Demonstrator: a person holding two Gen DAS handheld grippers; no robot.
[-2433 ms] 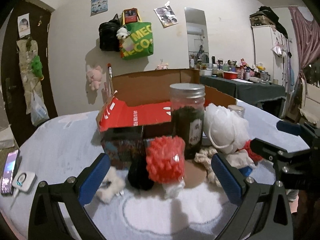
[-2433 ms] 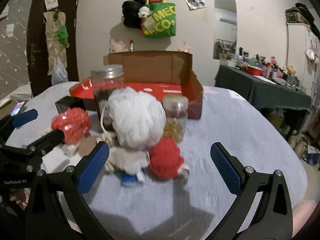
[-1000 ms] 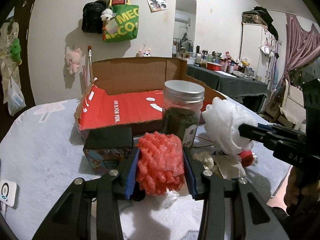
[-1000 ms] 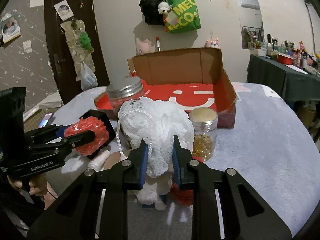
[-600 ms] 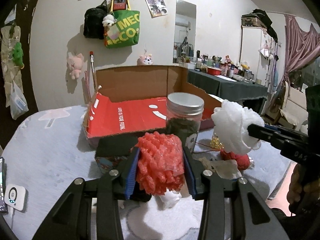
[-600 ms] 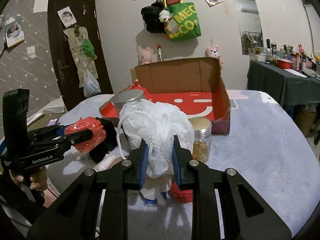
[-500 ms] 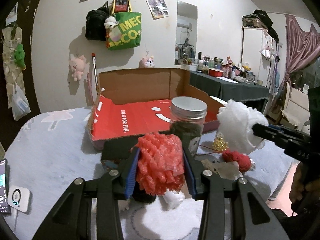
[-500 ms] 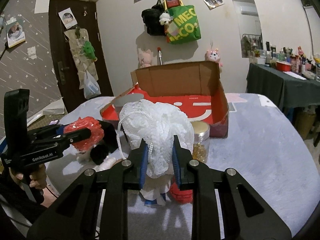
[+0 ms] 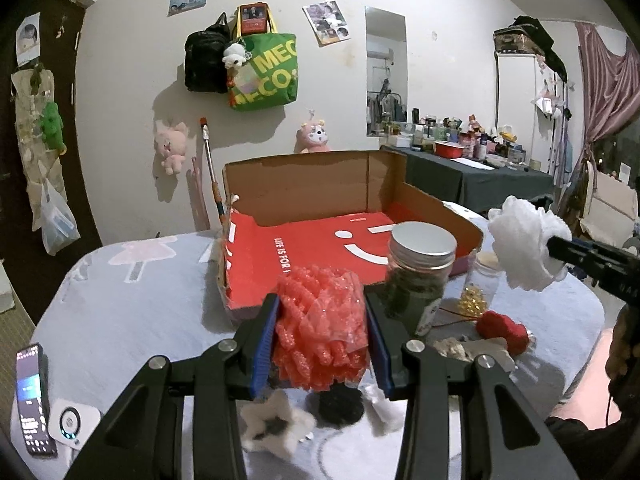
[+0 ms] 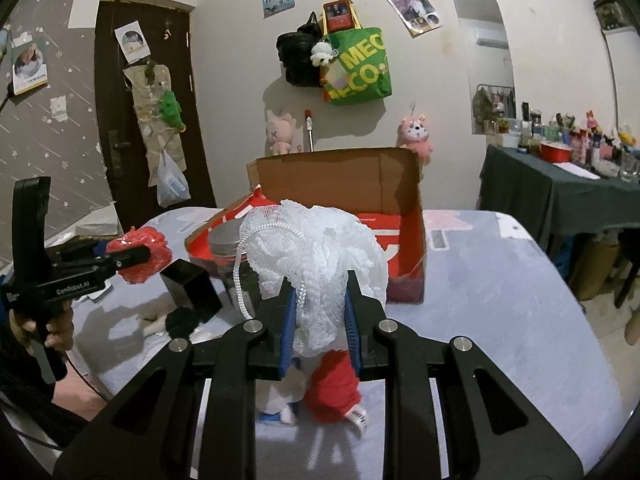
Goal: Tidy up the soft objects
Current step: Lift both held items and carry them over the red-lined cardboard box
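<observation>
The table (image 9: 132,304) under its pale cloth carries the lot, with the open cardboard box (image 9: 320,200), red inside, standing toward the far side. In front of the box is a tall jar (image 9: 420,276) with a metal lid, a smaller jar (image 9: 478,284) just beside it. The left gripper (image 9: 320,332) is clamped on the red mesh puff (image 9: 322,328), held up clear of the table, short of the box. The right gripper (image 10: 318,320) is squeezed tight on the white mesh puff (image 10: 316,256), also in the air before the box. A red knitted piece (image 9: 500,330) lies on the cloth near the jars, and a phone (image 9: 32,400) sits at the table's left edge.
</observation>
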